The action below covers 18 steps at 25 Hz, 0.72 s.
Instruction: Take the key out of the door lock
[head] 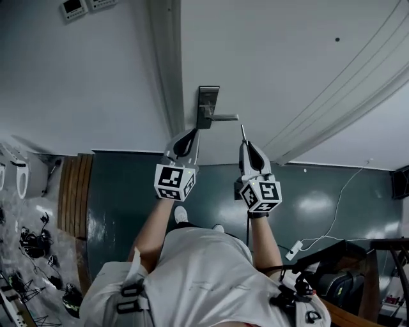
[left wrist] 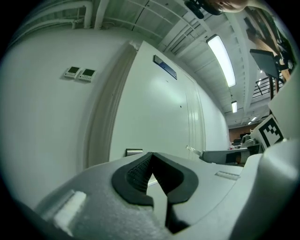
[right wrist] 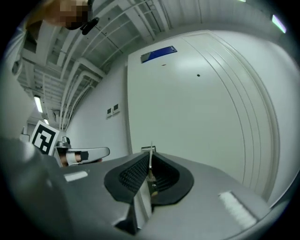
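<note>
The silver lock plate (head: 208,99) with its lever handle (head: 225,117) sits on the white door (head: 287,64). My left gripper (head: 192,132) is shut and empty, its tips just below the plate and left of the lever. My right gripper (head: 244,144) is shut on the key (head: 243,132), whose thin blade sticks out past the tips, free of the lock and right of the lever's end. In the right gripper view the key (right wrist: 150,161) stands edge-on between the pads. In the left gripper view the pads (left wrist: 140,171) meet with nothing between them, and the lock plate (left wrist: 134,152) shows just beyond.
The door frame (head: 167,70) runs left of the lock, with wall switches (head: 80,6) further left. A blue sign (right wrist: 158,53) sits above the door. On the dark green floor lie a white cable and adapter (head: 294,249); a wooden strip (head: 73,191) and clutter stand at the left.
</note>
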Tool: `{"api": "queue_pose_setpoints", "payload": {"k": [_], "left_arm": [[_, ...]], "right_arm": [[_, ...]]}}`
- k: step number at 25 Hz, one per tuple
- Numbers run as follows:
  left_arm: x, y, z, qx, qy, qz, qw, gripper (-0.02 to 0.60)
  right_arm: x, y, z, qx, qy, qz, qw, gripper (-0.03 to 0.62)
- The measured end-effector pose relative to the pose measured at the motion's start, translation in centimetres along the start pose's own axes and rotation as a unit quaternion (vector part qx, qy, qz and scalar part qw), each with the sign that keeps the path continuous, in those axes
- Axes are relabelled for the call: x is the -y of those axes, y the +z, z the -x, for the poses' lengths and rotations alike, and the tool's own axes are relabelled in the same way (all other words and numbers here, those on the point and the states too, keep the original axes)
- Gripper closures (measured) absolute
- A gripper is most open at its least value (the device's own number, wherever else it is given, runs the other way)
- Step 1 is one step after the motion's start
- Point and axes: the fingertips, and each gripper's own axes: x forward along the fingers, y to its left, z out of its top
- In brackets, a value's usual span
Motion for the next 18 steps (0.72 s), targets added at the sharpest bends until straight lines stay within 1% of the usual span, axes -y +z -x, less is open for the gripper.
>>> {"api": "queue_pose_setpoints", "payload": {"k": [3,6,8,9,11,14,15,18], "left_arm": [[3.7,0.4,1.0,0.003,-0.001,-0.003,1.0000,0.583],[6.7,0.0,2.0,0.013,0.019,-0.039,0.9990,0.584],[8.3,-0.7,2.6,0.010,0.032,-0.055,0.9979,0.584],[9.0,-0.7,2.9,0.012,0.036,-0.053,0.9978,0.584],[9.8,-0.2,3.3,0.020,0.034,-0.036,0.9986,0.584],[10.6,0.3,3.7,0.031,0.007,-0.007,0.9995,0.583],[10.5,0.3,3.9,0.034,0.009,-0.005,0.9994,0.583],[9.7,0.7,4.4,0.040,0.030,-0.013,0.9987,0.583]], "right_arm": [[0.5,1.2,1.6,-0.013,0.002,0.045,0.999,0.565],[0.9,1.1,3.2,-0.027,0.007,0.075,0.997,0.565],[1.2,0.9,4.2,-0.033,0.012,0.075,0.997,0.565],[1.2,0.8,4.6,-0.034,0.013,0.069,0.997,0.565],[1.2,0.9,5.0,-0.028,0.013,0.051,0.998,0.565],[0.8,0.9,5.7,-0.017,0.005,0.042,0.999,0.565],[0.5,1.0,5.9,-0.014,0.003,0.043,0.999,0.565],[-0.5,1.8,6.0,-0.003,0.001,0.045,0.999,0.565]]}}
